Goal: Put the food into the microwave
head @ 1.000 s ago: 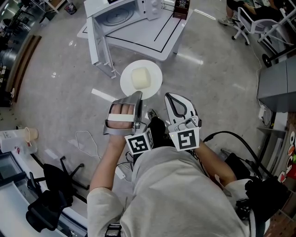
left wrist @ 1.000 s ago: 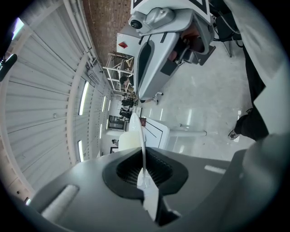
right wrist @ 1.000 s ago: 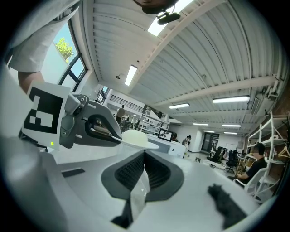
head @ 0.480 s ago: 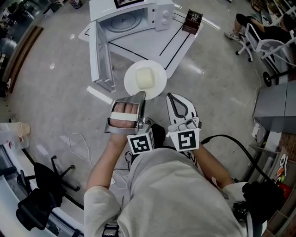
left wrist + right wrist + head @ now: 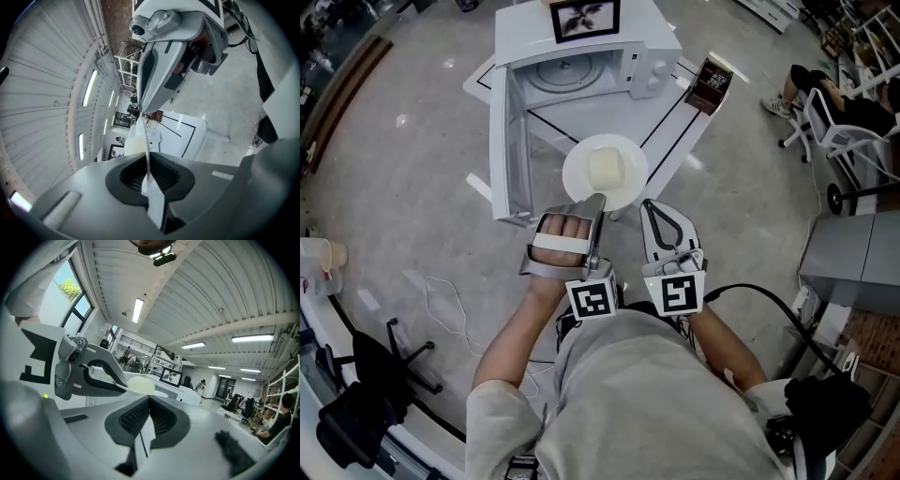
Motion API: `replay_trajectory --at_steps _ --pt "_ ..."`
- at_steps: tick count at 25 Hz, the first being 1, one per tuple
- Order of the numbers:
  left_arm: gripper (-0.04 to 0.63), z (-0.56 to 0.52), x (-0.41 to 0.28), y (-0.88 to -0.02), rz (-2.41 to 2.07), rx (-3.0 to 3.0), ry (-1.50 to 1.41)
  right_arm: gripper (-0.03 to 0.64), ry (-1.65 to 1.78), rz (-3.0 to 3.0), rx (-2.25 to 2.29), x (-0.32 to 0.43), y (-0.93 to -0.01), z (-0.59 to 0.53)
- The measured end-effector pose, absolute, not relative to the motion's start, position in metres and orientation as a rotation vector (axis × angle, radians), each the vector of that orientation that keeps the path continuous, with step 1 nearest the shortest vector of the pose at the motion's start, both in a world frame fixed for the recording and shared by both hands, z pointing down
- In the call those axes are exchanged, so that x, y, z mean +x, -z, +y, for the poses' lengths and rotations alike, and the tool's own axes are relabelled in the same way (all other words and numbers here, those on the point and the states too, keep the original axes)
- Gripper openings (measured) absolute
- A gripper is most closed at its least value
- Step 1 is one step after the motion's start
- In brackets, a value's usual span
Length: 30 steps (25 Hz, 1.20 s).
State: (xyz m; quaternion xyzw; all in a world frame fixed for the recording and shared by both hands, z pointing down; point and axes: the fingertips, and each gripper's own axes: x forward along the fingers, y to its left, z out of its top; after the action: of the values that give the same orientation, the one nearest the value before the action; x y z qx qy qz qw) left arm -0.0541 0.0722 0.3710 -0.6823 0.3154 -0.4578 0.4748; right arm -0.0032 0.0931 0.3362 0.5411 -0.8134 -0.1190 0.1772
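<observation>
Ribbed black pads (image 5: 164, 174) of the left gripper (image 5: 600, 199) pinch the thin rim of a round glossy white plate (image 5: 579, 178) bearing a pale soft-cornered food block (image 5: 607, 169), jaws easing open. The right gripper (image 5: 650, 204) is closed, empty.

The person wears a pale beige short-sleeved shirt (image 5: 647, 394). Grey left tongs (image 5: 601, 201) and right tongs (image 5: 648, 206) have ribbed black pads (image 5: 161, 173) and white cubes (image 5: 592, 298) with black square markers. A white strap (image 5: 561, 241) crosses the left one. Left jaws are opening around the plate (image 5: 577, 178) rim.
</observation>
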Motion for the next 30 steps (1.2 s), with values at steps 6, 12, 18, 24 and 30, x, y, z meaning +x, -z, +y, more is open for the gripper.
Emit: replay_trajectory --at_steps 6,12,18,24,30 --pt "0.028 0.04 -0.053 -0.368 0.809 -1.696 1.094 0.011 0.332 -2.299 1.527 -0.002 -0.334 0.062" --pt "0.028 0.019 -0.056 -0.376 0.829 -1.679 1.143 0.011 0.313 -2.306 1.481 0.0 -0.341 0.044" --pt "0.025 0.004 -0.052 -0.38 0.863 -1.653 1.165 0.011 0.321 -2.358 1.442 0.001 -0.344 0.022" --pt "0.025 -0.019 -0.046 -0.4 0.904 -1.617 1.241 0.011 0.323 -2.407 1.354 0.013 -0.367 -0.006" --pt "0.031 -0.052 -0.034 -0.426 0.934 -1.622 1.325 0.011 0.364 -2.443 1.243 0.022 -0.38 -0.042"
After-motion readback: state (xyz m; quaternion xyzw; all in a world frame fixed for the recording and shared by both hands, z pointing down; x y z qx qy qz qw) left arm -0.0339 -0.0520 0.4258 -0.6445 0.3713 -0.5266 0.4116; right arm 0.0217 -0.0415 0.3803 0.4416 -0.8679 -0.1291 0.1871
